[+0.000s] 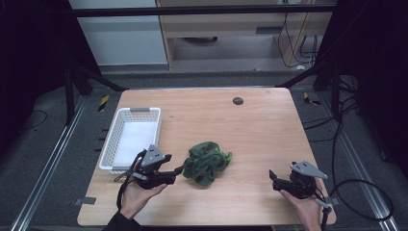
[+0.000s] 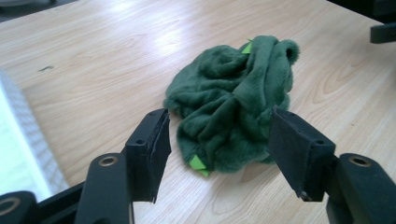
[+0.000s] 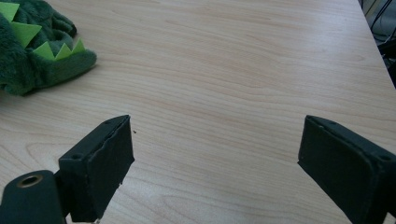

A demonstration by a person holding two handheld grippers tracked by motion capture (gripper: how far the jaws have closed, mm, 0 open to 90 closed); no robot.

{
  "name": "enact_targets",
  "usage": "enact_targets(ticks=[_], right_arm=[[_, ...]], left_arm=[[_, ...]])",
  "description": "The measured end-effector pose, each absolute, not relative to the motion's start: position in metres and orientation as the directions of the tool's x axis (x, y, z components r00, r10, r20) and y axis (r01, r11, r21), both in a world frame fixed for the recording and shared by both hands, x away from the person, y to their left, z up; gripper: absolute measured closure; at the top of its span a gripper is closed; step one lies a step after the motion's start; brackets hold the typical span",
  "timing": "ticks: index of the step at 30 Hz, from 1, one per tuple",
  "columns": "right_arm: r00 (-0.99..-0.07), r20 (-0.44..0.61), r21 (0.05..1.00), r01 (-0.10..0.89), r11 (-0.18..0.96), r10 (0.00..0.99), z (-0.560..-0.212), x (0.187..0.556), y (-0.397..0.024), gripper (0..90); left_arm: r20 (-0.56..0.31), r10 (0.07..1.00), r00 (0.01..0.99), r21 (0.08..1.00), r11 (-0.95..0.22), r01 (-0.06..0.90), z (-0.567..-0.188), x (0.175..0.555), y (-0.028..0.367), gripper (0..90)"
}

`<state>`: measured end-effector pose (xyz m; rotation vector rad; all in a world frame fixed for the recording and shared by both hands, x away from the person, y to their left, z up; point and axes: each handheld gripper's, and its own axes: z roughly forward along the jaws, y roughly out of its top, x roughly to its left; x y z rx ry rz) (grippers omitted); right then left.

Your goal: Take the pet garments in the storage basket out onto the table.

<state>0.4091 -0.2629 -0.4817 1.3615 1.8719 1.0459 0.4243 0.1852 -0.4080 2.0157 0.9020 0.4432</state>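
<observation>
A crumpled dark green plush cloth (image 1: 207,162) with small light green felt points along one edge is lying near the middle of the wooden surface (image 1: 250,130), a little toward the person's side. It is being approached by the left gripper (image 1: 179,170), which is being held low over the surface in the person's left hand (image 1: 139,192) and is being pointed at the near left edge of the cloth. In the left gripper view the cloth (image 2: 236,105) is being framed by the two black jaws, which are being held apart with its nearest folds lying between them; the right-hand jaw in that view is seen just at the cloth's edge, while the other is standing clear of it. No pinch is being made on the fabric.

A white slotted basket (image 1: 113,147) is standing on the left part of the surface, just behind the left gripper and apart from the cloth.

The right gripper (image 1: 273,179) is being held near the front right corner of the surface in the person's right hand (image 1: 305,204), well apart from the cloth. In the right gripper view its jaws are being kept widely spread over bare wood, with nothing between them, and a corner of the cloth (image 3: 35,46) with its light green points is being shown at the upper left.

A small dark round disc (image 1: 237,101) is sitting near the far edge of the surface.
</observation>
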Motion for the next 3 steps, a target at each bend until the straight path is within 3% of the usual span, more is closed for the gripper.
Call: enact_targets(ticks=[3], right_arm=[[-0.3, -0.001, 0.856, 0.494, 0.156, 0.954, -0.4817, 0.408, -0.262, 10.1]], left_arm=[[-0.029, 0.752, 0.659, 0.832, -0.347, 0.432, -0.4127, 0.4184, 0.1925, 38.7]])
